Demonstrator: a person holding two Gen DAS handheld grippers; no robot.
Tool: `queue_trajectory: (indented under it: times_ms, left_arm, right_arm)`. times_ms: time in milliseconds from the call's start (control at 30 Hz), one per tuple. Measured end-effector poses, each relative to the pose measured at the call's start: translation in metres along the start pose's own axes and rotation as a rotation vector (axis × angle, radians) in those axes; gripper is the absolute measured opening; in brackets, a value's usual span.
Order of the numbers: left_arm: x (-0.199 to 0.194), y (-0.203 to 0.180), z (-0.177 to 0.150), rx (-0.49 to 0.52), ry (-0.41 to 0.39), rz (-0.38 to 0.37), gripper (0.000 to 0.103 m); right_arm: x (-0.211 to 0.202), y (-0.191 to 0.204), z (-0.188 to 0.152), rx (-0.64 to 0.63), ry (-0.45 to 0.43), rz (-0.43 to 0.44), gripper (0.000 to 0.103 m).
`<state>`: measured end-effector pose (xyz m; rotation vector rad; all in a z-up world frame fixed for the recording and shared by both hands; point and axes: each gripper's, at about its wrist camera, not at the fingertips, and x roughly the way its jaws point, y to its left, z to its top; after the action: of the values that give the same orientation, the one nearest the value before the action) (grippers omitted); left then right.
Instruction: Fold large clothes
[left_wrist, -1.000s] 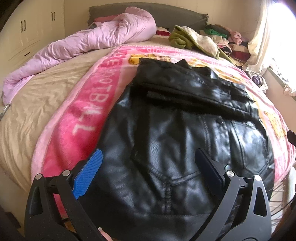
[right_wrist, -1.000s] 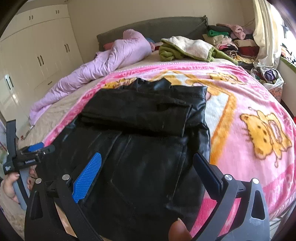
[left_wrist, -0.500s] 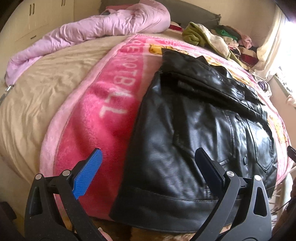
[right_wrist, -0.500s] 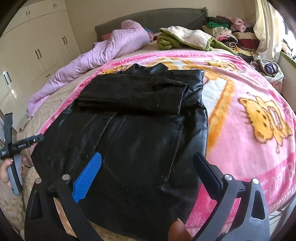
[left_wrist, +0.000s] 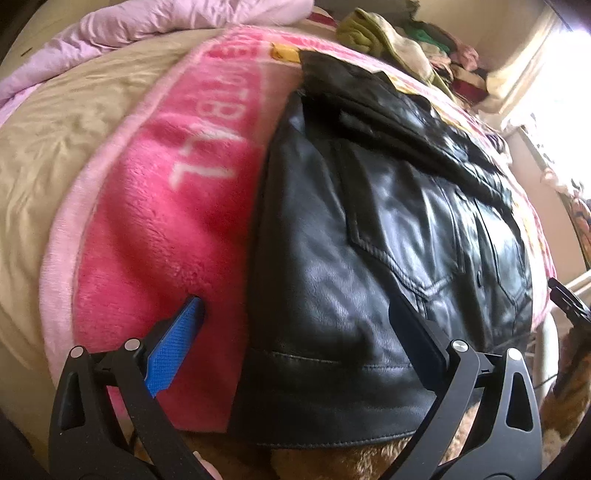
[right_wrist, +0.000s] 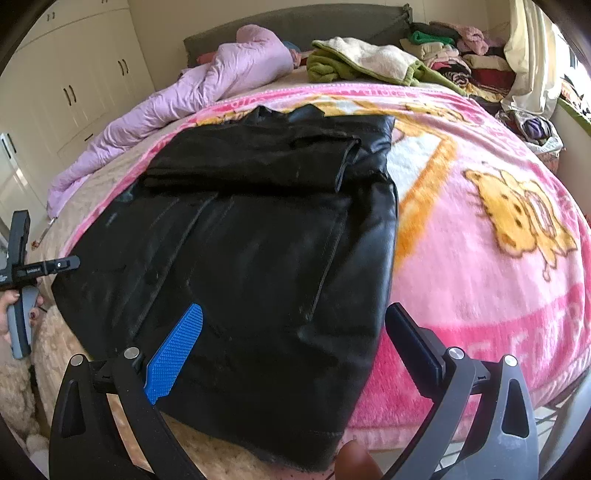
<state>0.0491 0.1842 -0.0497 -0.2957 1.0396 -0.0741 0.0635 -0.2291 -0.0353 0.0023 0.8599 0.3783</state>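
Note:
A black leather jacket (left_wrist: 388, 229) lies flat on a pink blanket (left_wrist: 177, 221) on the bed, its sleeves folded across the upper part and its hem hanging over the near edge. It also shows in the right wrist view (right_wrist: 258, 251). My left gripper (left_wrist: 295, 332) is open, low at the jacket's near left hem corner, one finger over the blanket, the other over the leather. My right gripper (right_wrist: 295, 332) is open above the jacket's near right hem corner. The left gripper also shows at the left edge of the right wrist view (right_wrist: 22, 273).
A lilac duvet (right_wrist: 192, 96) lies at the bed's far left. A green and cream garment (right_wrist: 369, 62) and stacked clothes (right_wrist: 454, 55) sit by the headboard. The pink blanket (right_wrist: 498, 229) spreads right of the jacket. White wardrobes (right_wrist: 74, 85) stand left. A curtain and window are at right.
Both grippers have pulled back and dropped toward the near edge of the bed, the left one shifting left to the jacket's hem corner. Both stay open. The jacket has not moved.

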Motion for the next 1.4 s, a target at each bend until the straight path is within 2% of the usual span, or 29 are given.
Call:
queue_trajectory:
  times_ms: [67,300,433,533,600,667,833,900,1067,1100,1167,1233,1267,1333,1400]
  left_arm:
    - [0.003,0.001,-0.002,-0.003,0.013,-0.016,0.093]
    - [0.005,0.008,-0.004,-0.017,0.0,-0.058,0.074]
    - [0.005,0.012,-0.004,-0.025,0.006,-0.074,0.065]
    - [0.004,0.015,-0.004,-0.027,0.018,-0.087,0.064]
    - [0.004,0.016,-0.004,-0.028,0.027,-0.092,0.064]
    - [0.005,0.016,-0.004,-0.025,0.04,-0.089,0.063]
    - [0.002,0.017,-0.007,-0.028,0.065,-0.105,0.063]
    - [0.001,0.018,-0.009,-0.033,0.074,-0.115,0.063]
    - [0.003,0.018,-0.01,-0.038,0.089,-0.126,0.062]
    - [0.005,0.016,-0.01,-0.035,0.092,-0.124,0.059]
    - [0.007,0.014,-0.01,-0.037,0.093,-0.123,0.054]
    - [0.007,0.01,-0.01,-0.045,0.099,-0.13,0.042]
    - [0.005,0.008,-0.009,-0.039,0.096,-0.125,0.038]
    - [-0.002,0.003,-0.009,-0.027,0.082,-0.147,0.016]
    - [-0.009,0.001,-0.007,-0.034,0.062,-0.172,0.007]
  right_arm:
    - [0.001,-0.003,-0.007,0.004,0.02,0.011,0.099]
    - [0.004,-0.014,-0.031,-0.001,0.101,0.02,0.099]
    - [0.006,-0.024,-0.046,0.03,0.157,0.084,0.099]
    - [0.009,-0.028,-0.057,0.049,0.199,0.152,0.098]
    - [0.01,-0.028,-0.064,0.041,0.211,0.161,0.097]
    - [0.012,-0.027,-0.069,0.026,0.218,0.164,0.08]
    - [0.024,-0.03,-0.076,0.029,0.233,0.179,0.064]
    - [0.023,-0.03,-0.076,0.025,0.221,0.199,0.06]
    - [0.025,-0.028,-0.083,-0.01,0.163,0.192,0.06]
    - [0.022,-0.027,-0.084,-0.016,0.148,0.191,0.056]
    - [0.017,-0.028,-0.084,-0.012,0.116,0.205,0.042]
    - [0.007,-0.032,-0.081,0.001,0.078,0.236,0.027]
    - [-0.001,-0.032,-0.078,0.002,0.048,0.254,0.025]
    - [-0.017,-0.033,-0.075,0.006,-0.005,0.287,0.018]
    - [-0.035,-0.039,-0.066,0.039,-0.067,0.349,0.018]
